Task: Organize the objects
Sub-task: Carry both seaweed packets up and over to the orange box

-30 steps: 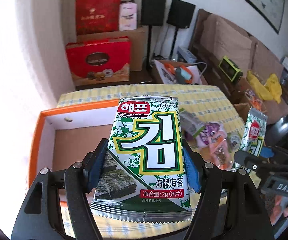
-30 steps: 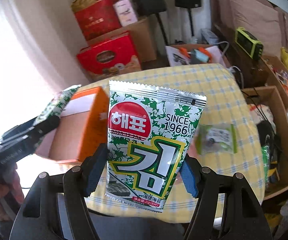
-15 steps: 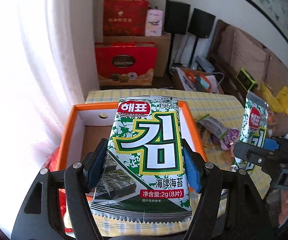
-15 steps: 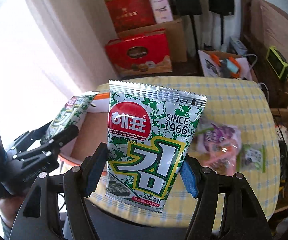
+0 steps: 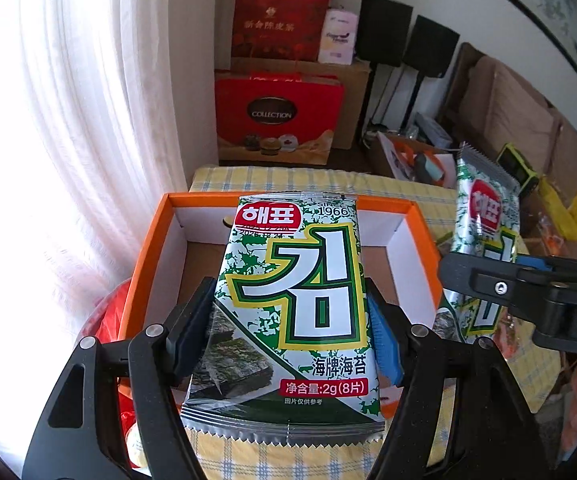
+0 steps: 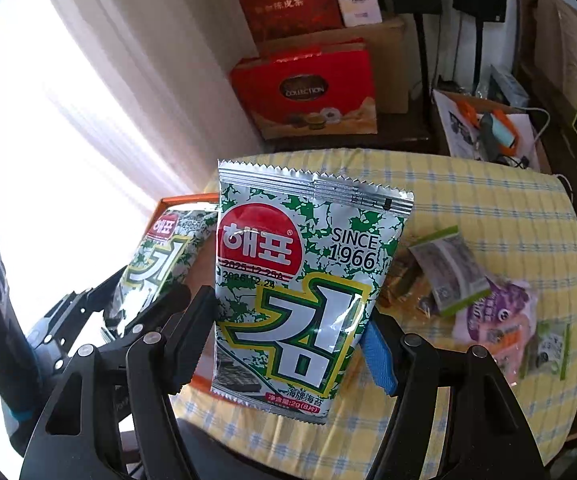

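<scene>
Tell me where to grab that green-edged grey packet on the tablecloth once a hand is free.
Take the green-edged packet across its two long edges, coming from above. It lies flat and tilted atop the snack pile, so the jaws should straddle its narrow width near the middle.

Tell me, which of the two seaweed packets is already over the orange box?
The left tool's packet hangs above the orange box. The right tool's packet is beside the box, over the checked tablecloth.
</scene>
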Available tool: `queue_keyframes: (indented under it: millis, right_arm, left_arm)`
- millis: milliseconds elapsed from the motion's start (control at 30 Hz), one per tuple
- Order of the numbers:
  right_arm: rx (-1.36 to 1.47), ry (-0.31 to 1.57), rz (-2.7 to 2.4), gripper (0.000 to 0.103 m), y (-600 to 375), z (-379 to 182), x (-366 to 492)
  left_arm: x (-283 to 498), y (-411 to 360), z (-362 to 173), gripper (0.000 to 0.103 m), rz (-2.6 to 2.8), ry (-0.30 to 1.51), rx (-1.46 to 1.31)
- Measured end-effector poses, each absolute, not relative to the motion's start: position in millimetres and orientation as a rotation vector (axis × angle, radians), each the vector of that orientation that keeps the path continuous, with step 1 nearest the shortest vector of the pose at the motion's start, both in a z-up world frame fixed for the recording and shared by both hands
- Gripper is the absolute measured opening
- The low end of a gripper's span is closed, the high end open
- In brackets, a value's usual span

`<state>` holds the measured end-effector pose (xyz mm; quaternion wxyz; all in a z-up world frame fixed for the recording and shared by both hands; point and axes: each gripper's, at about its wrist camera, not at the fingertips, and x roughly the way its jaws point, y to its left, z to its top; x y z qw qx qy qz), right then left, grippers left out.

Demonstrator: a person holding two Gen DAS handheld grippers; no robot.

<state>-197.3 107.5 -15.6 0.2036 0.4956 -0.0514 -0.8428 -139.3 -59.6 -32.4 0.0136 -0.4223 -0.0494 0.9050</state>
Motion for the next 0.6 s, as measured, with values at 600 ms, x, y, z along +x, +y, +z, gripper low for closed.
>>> queue_keyframes:
  millis: [600]
  right_arm:
    - [1.460,-0.064,-2.305,0.073,76,-61,-237]
  left_arm:
    - [-173,-64,-73,0.070,2.787,-0.192,-1.437]
